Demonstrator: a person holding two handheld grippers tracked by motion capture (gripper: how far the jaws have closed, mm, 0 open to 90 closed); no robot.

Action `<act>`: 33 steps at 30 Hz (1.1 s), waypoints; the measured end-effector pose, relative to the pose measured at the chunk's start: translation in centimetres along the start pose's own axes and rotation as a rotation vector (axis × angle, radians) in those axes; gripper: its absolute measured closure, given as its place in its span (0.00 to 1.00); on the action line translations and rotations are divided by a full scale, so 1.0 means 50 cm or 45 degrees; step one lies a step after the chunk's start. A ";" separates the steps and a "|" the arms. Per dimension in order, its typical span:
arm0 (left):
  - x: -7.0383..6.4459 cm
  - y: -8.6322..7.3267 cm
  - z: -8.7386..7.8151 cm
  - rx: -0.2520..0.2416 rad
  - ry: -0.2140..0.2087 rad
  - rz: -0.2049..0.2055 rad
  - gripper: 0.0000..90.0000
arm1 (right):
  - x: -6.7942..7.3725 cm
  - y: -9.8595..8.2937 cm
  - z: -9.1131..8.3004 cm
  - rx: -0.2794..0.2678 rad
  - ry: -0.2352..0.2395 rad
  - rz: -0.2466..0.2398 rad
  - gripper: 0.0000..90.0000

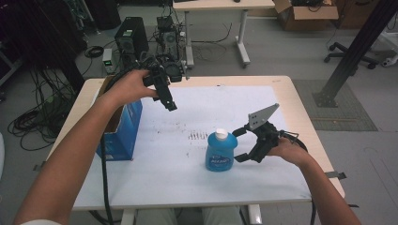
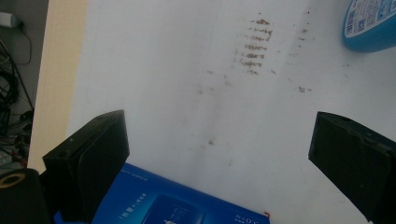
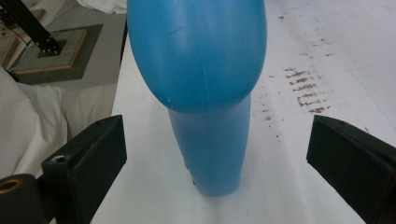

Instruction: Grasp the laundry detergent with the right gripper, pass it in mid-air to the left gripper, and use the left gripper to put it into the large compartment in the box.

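One smooth, rounded blue plastic bottle (image 1: pixel 219 153) with a white cap stands upright near the front of the table (image 1: pixel 281 86), on a white sheet (image 1: pixel 187 183) smudged with brown marks. The right claw (image 1: pixel 240 144) sits just beside it, jaws spread wide on either side without touching. Farther back, the left claw (image 1: pixel 170 104) hangs spread and empty above the sheet, next to one open blue cardboard box (image 1: pixel 123 131) at the table's left edge. Beyond lie grey floor, tangled cables and a computer tower (image 1: pixel 131 40).
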State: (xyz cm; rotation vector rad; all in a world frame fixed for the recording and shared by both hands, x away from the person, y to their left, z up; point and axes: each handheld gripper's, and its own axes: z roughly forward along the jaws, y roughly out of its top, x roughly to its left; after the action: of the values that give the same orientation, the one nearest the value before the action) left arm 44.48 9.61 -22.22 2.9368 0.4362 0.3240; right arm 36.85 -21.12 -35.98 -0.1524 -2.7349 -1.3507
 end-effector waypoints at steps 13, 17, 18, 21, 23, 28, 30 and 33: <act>0.001 -0.002 0.000 0.000 0.001 -0.003 0.06 | 0.000 -0.013 0.012 -0.045 0.005 0.014 0.05; 0.000 -0.001 0.001 0.001 -0.001 -0.006 0.06 | 0.000 -0.016 0.021 -0.055 0.010 0.015 0.05; 0.001 -0.001 0.001 0.001 -0.002 -0.004 0.06 | 0.000 -0.016 0.023 -0.059 0.010 0.014 0.05; 0.001 -0.001 0.002 -0.002 -0.002 -0.003 0.06 | 0.001 -0.016 0.027 -0.063 0.010 0.011 0.05; 0.001 -0.001 0.002 0.002 -0.003 -0.001 0.06 | 0.002 -0.016 0.034 -0.062 0.015 0.009 0.06; 0.001 -0.001 0.003 0.002 -0.005 -0.008 0.06 | 0.001 -0.015 0.043 -0.076 0.022 0.002 0.06; 0.001 -0.001 0.003 0.002 -0.005 -0.008 0.06 | 0.000 -0.014 0.047 -0.086 0.020 0.002 0.06; 0.001 0.000 0.003 0.006 -0.005 -0.007 0.06 | -0.001 -0.012 0.055 -0.093 0.023 -0.002 0.06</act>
State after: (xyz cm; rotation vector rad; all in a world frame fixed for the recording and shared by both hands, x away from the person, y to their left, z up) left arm 44.55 9.62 -22.37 2.9395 0.4447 0.3173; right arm 36.72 -19.28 -38.13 -0.1425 -2.6730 -1.4464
